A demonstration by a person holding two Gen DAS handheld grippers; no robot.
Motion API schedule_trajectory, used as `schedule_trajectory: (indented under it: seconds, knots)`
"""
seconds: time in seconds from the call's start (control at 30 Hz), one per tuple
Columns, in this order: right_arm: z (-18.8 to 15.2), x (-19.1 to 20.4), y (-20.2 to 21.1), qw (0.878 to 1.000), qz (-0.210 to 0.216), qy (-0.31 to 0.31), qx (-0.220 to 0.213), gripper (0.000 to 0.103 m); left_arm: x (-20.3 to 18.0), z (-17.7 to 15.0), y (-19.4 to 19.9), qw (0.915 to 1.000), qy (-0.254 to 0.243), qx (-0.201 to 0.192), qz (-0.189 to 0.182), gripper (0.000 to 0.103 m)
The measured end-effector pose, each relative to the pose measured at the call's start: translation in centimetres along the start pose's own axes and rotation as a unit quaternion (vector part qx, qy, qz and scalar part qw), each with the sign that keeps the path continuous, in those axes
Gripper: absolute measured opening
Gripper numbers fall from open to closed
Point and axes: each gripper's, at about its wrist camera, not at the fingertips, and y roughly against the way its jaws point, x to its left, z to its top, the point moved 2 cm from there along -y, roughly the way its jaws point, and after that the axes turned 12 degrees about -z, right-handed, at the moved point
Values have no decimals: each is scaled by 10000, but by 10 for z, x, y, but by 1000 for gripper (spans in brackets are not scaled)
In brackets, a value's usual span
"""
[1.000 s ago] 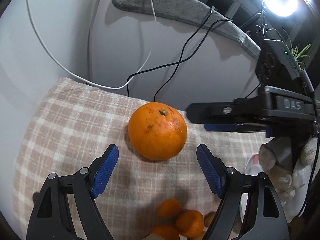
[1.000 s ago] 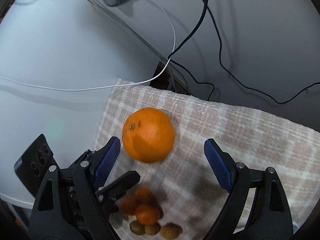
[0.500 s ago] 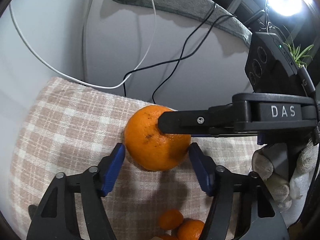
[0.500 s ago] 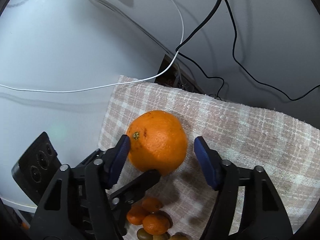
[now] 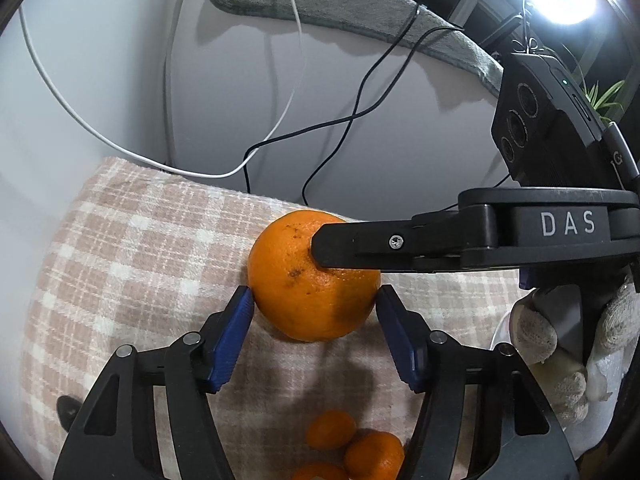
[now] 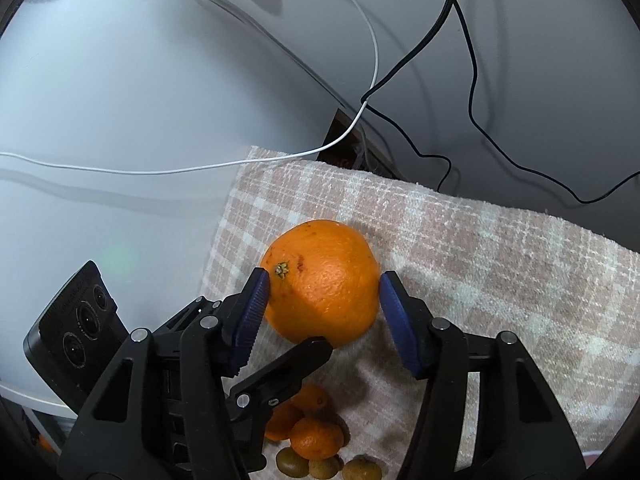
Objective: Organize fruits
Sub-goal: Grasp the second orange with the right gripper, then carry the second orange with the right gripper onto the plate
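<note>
A big orange (image 5: 312, 280) sits on a pink checked cloth (image 5: 120, 264) spread on the white counter (image 5: 100, 60). Both claws grab it at once. The left claw (image 5: 314, 306) has its blue pads touching the orange on two sides. The right claw (image 6: 322, 290) is closing on the same orange, and its pads press the skin too. Small oranges (image 6: 308, 428) and little brown-green fruits (image 6: 320, 466) lie in a bunch close by on the cloth.
</note>
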Motion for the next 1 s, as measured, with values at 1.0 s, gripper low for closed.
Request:
schedule_trajectory:
  seconds: [1.0]
  knots:
    - [-78,-43,102,9981,-172,-67,-584,60,-99,-44,11,9971,-561,-149,-496,62]
